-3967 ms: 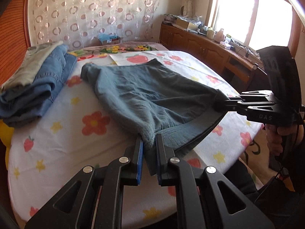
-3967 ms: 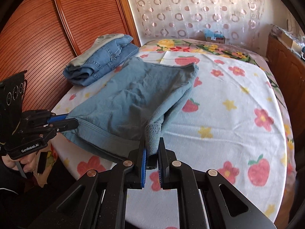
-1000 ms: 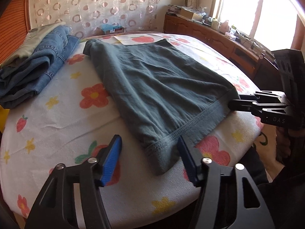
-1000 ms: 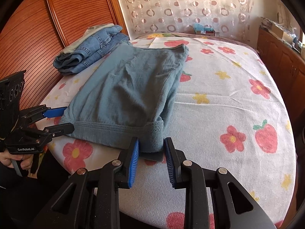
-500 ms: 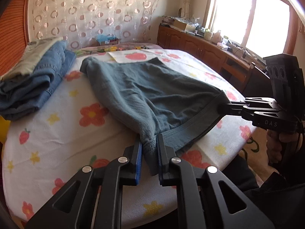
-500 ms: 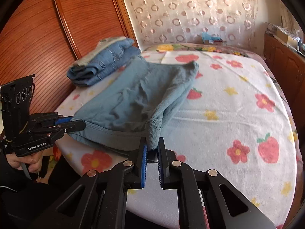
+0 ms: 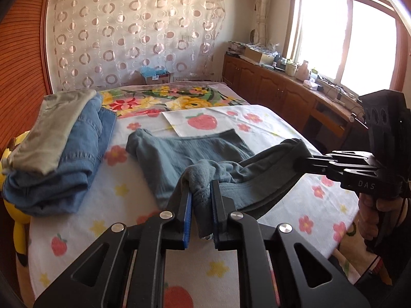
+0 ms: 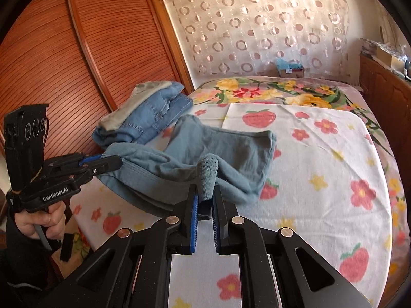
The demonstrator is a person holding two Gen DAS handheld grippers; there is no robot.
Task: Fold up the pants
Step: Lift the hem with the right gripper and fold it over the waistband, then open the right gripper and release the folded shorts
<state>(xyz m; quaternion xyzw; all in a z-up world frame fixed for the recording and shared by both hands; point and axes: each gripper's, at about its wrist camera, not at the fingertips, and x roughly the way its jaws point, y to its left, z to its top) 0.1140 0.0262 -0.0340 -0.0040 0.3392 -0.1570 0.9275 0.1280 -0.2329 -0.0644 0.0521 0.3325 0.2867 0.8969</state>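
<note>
Pants of soft grey-blue knit fabric (image 7: 179, 159) lie across the bed under its white sheet printed with flowers and strawberries (image 8: 321, 166); their far end rests on the sheet, and we hold the near waistband lifted off it. At the bed's left edge sits 1 stack of folded blue denim jeans (image 7: 64, 164) topped by a folded grey-green cloth (image 7: 51, 131). Our left gripper (image 7: 201, 200) is clamped on 1 waistband corner, our right gripper (image 8: 205, 197) on the other, 2 pinched bunches.
</note>
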